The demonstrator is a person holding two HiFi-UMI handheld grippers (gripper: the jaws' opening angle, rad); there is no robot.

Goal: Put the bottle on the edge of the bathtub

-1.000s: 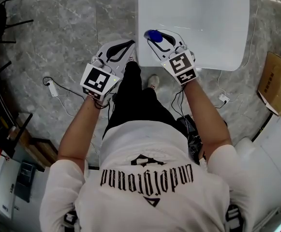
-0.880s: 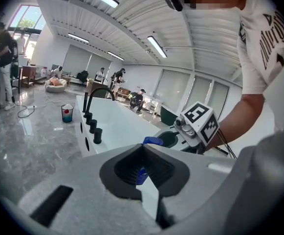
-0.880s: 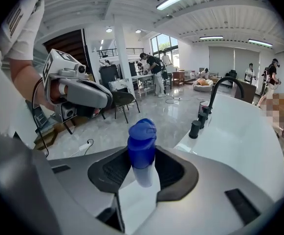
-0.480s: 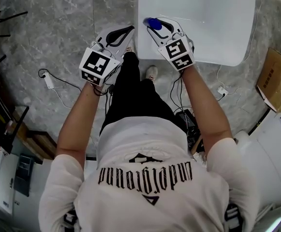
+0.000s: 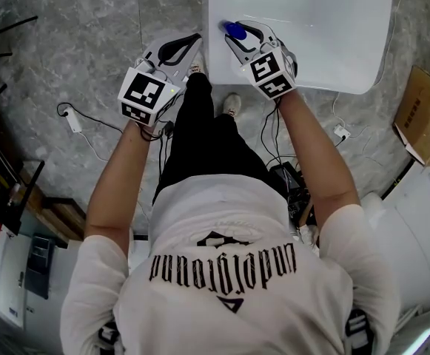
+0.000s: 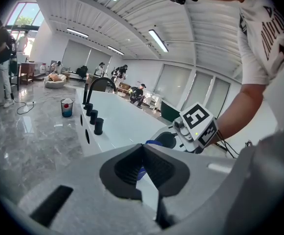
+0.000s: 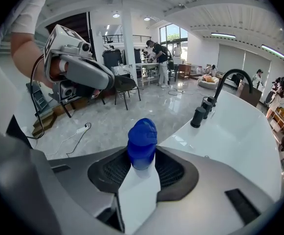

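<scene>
Floor of grey marble (image 5: 74,35) fills the left and lower parts of my head view. A white bathtub (image 5: 326,35) takes up the upper right, and its near left corner sits at the upper centre of the frame. A black arched faucet (image 7: 229,82) rises from the tub's rim at the right of my right gripper view, with dark round knobs (image 7: 199,116) beside it.

My left tool (image 5: 192,43) hangs over the floor just left of the tub's corner. Its pads meet at the tips and there is nothing between them. My right tool (image 5: 243,34) reaches over that same corner and is clamped on the bottle (image 7: 139,190). Both ribbed pads press on the bottle's white body just under the blue cap (image 7: 142,143), and the bottle stands upright between them.

From above, the cap shows at the upper centre of the frame, right over the corner of the tub's edge. I cannot tell whether the bottle's base touches the rim. A small cup (image 6: 67,107) stands on the floor at the left of my left gripper view, near the tub's far end.
</scene>
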